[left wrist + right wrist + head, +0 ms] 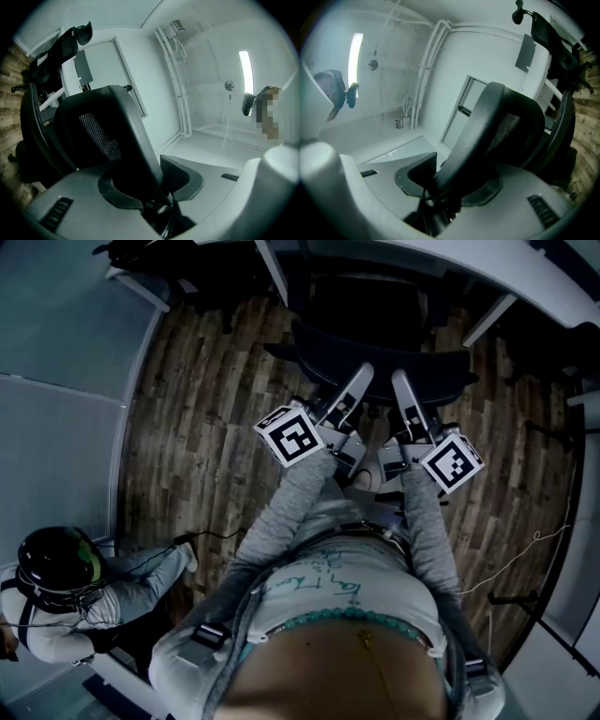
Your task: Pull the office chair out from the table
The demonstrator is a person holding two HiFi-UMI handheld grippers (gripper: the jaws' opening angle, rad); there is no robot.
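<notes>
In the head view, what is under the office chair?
Only wood floor shows around the office chair. Its base and wheels cannot be seen: the backrest and dark seat cover them from this steep angle.

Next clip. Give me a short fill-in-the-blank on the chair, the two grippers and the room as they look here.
1. On the office chair, the left gripper and the right gripper each clamp the top edge of the ____.
2. The floor around the chair is laid with ____ planks.
3. In the head view, a seated person in dark headgear is at the lower ____ corner.

Missing words: backrest; wood; left.
</notes>
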